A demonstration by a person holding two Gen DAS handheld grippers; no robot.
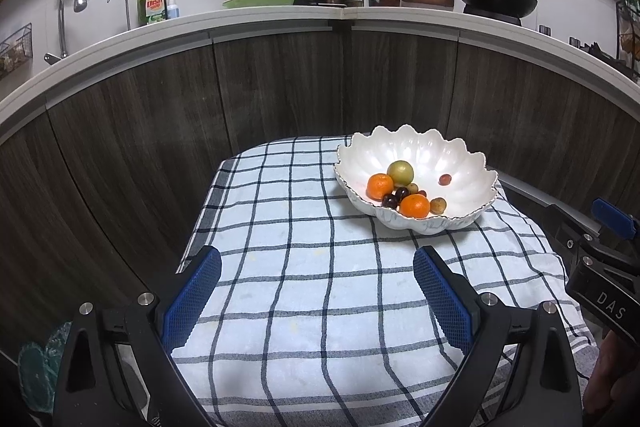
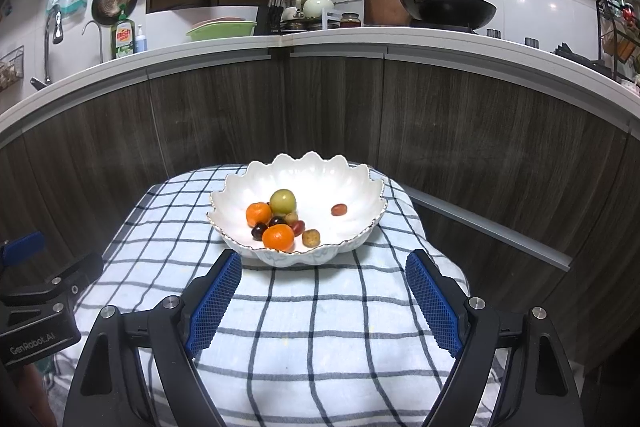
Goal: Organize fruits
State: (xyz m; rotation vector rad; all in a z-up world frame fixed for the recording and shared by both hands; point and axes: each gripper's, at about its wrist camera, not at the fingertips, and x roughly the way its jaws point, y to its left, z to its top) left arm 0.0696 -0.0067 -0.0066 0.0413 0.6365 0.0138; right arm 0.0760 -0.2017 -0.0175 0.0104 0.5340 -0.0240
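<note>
Entry: white scalloped ceramic bowl [image 2: 236, 187] holding all fruits; both blue-padded grippers, left [image 1: 316, 291] and right [image 2: 322, 297], hovering released, empty. Judging: sorting apparently finishing; next, withdrawing.

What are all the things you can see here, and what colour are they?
bowl: one, white, scalloped rim, on the cloth
oranges: two, orange, in the bowl
green fruit: one, yellow-green, behind the oranges
small fruits: several, dark red and brownish; one red one lies apart
cloth: one, white with dark checks, covering the table
wok: one, black, on the counter
dish soap bottle: one, green, by the tap
basin: one, green, on the counter
left claw: one, black with blue pads, open, empty
right claw: one, same colours, open, empty
</note>
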